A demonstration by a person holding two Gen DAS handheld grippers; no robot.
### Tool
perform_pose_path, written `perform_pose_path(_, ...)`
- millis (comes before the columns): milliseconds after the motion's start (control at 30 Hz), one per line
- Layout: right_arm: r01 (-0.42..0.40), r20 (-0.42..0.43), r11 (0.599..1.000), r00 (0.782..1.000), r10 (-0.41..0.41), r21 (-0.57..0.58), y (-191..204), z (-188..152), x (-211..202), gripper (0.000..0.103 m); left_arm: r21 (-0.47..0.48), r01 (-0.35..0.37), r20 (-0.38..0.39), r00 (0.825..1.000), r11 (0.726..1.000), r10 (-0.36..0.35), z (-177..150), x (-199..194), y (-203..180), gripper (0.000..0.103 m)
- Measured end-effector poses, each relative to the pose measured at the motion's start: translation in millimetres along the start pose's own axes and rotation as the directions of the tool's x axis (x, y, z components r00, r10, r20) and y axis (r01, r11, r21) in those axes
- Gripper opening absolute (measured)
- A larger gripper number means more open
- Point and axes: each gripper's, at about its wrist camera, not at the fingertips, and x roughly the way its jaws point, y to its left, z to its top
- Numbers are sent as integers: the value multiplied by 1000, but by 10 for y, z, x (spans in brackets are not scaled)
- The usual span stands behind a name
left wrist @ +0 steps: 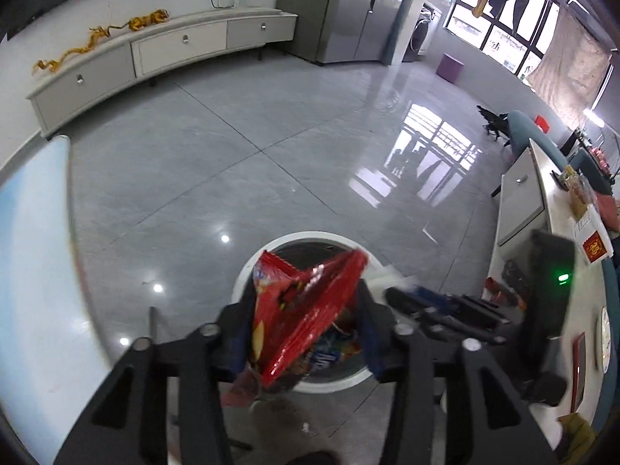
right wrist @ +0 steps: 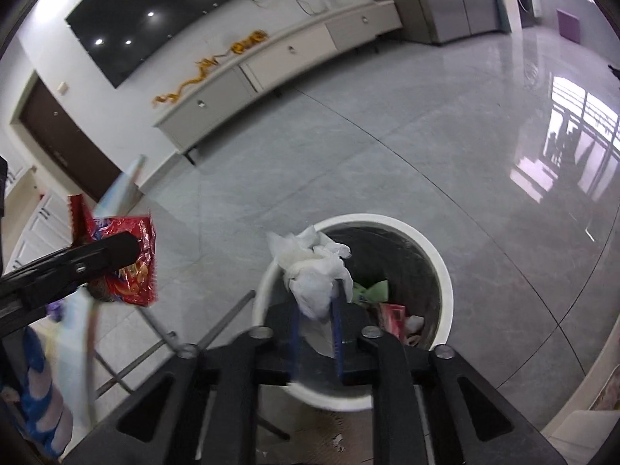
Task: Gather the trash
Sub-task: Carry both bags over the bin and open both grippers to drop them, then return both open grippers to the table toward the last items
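A white round trash bin (left wrist: 248, 267) stands on the grey floor, right below both grippers. My left gripper (left wrist: 304, 302) hangs over its mouth with a red snack bag (left wrist: 310, 302) loose between its spread fingers; a gap shows on the right side. In the right wrist view, the same bag (right wrist: 131, 267) sits behind a left finger (right wrist: 112, 250). My right gripper (right wrist: 316, 294) is above the bin's near rim (right wrist: 441, 267). A crumpled white tissue (right wrist: 314, 267) sits between its blue pads (right wrist: 295, 329), which stand apart. Green and red wrappers (right wrist: 391, 314) lie inside the bin.
A light blue tabletop edge (left wrist: 35, 252) is at the left, with its metal legs (right wrist: 155, 325) beside the bin. A white low table (left wrist: 558, 283) with small items lies to the right. A long white cabinet (left wrist: 178, 42) lines the far wall, across open tiled floor.
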Motion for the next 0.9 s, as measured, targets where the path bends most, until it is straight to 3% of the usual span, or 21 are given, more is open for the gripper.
perform_pose_path(67,37,-10,999,999,-37,-9,-54,-16,93,40,4,17,0,1000,1000,-17,9,44,-26,50)
perform_pose_path(267,64,-8,998,998,-64,28,-158,-49,15,40,-18,8,43,999,1000,-7,-16,-51,-16,50)
perform_pose_path(500,57,59,998,997,-59,28,7,-38,-393,43,-21,3,145,989,1000,0,-124,-619,21,50)
perform_pose_path(700,22,121,1000,993,-20,-17,305,-126,-836,44,-28,-53,192,980,998,58,-416,-1193,152,51)
perform_pose_path(900,-12,191,995,981,31,-97,685,-189,-1311,45,-76,-125,251,958,989,140,-748,-1774,408,51)
